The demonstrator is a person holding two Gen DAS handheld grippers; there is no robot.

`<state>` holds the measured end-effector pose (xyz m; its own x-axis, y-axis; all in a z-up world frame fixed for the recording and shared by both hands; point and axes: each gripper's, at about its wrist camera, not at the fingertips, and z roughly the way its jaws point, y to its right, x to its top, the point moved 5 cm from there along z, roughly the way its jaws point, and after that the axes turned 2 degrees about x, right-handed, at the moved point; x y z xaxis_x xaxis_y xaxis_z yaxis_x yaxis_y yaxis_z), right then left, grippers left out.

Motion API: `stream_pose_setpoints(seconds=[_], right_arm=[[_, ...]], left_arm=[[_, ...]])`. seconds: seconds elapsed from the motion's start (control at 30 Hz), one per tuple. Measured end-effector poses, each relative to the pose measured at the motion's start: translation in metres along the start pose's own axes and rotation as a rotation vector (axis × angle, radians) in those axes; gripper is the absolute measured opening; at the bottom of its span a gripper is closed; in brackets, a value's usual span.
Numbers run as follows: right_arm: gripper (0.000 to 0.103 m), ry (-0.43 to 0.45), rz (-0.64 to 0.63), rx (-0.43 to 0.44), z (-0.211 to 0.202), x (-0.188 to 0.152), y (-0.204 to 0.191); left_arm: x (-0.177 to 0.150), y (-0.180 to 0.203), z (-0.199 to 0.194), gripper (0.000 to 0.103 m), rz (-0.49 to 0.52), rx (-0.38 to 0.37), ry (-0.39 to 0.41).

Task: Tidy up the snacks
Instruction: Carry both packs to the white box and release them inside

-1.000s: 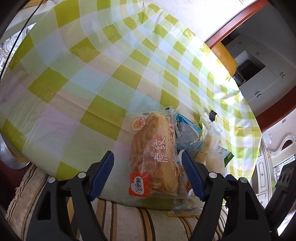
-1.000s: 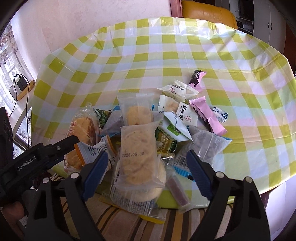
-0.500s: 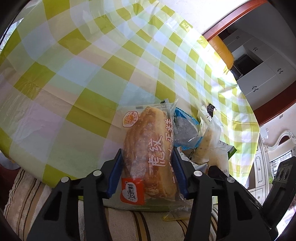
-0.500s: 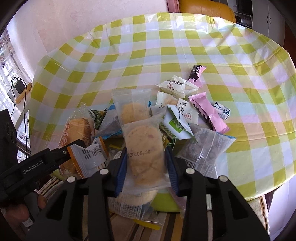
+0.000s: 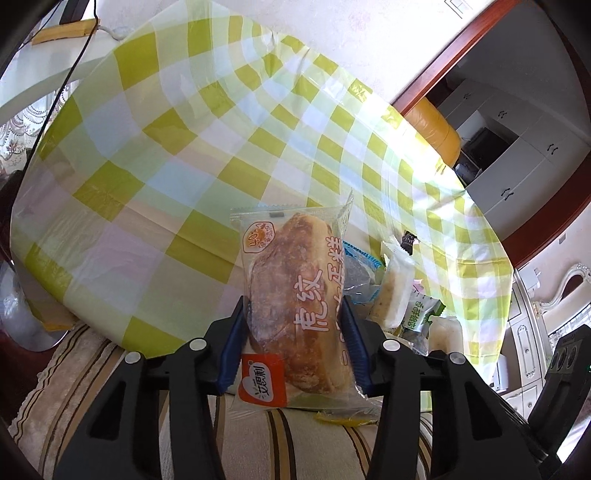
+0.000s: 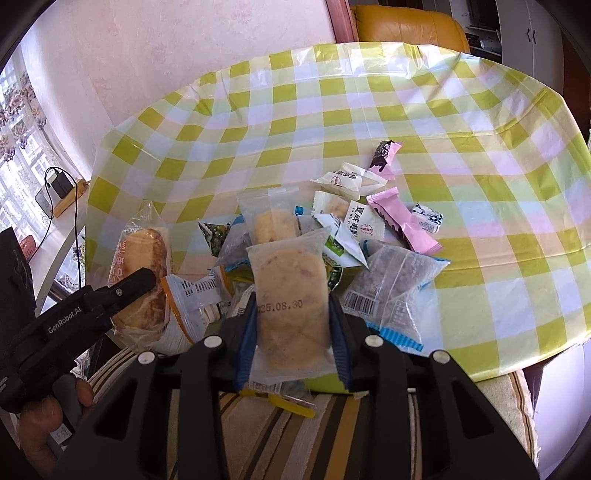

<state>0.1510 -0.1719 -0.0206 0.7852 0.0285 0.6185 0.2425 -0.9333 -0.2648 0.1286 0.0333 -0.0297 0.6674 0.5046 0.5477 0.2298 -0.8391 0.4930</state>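
My left gripper is shut on a clear-wrapped bread cake with an orange label and holds it upright at the near table edge. It also shows in the right wrist view. My right gripper is shut on a clear packet with a round cookie, dated 25.08.30. A pile of several wrapped snacks lies behind it on the green checked tablecloth: a second cookie packet, pink bars, white sachets and a grey seed packet.
The round table fills both views. A striped cushion lies below its near edge. An orange chair stands at the far side. A side shelf with a charger and cable is at the left. White cabinets stand far right.
Both grippers went from open to shut, the left on the bread cake and the right on the cookie packet. Both packets have been lifted from the pile.
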Motion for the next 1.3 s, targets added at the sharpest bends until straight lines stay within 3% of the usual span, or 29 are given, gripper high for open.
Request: stream_pose_setpoints(seconds=[0.23, 0.53, 0.87, 1.3], right_arm=[[0.036, 0.018, 0.036, 0.009, -0.021, -0.008, 0.015], [0.036, 0.039, 0.108, -0.002, -0.050, -0.023, 0.050], [0.036, 0.065, 0.225, -0.041, -0.089, -0.040, 0.111], [0.036, 0.106, 0.460, -0.227, -0.146, -0.078, 0.242]], left_arm=[[-0.007, 0.010, -0.026, 0.047, 0.034, 0.004, 0.069], [-0.027, 0.043, -0.040, 0.047, 0.111, -0.038, 0.059], [-0.076, 0.123, -0.026, 0.047, 0.252, -0.207, -0.089], [-0.146, 0.232, 0.004, 0.047, 0.432, -0.415, -0.305]])
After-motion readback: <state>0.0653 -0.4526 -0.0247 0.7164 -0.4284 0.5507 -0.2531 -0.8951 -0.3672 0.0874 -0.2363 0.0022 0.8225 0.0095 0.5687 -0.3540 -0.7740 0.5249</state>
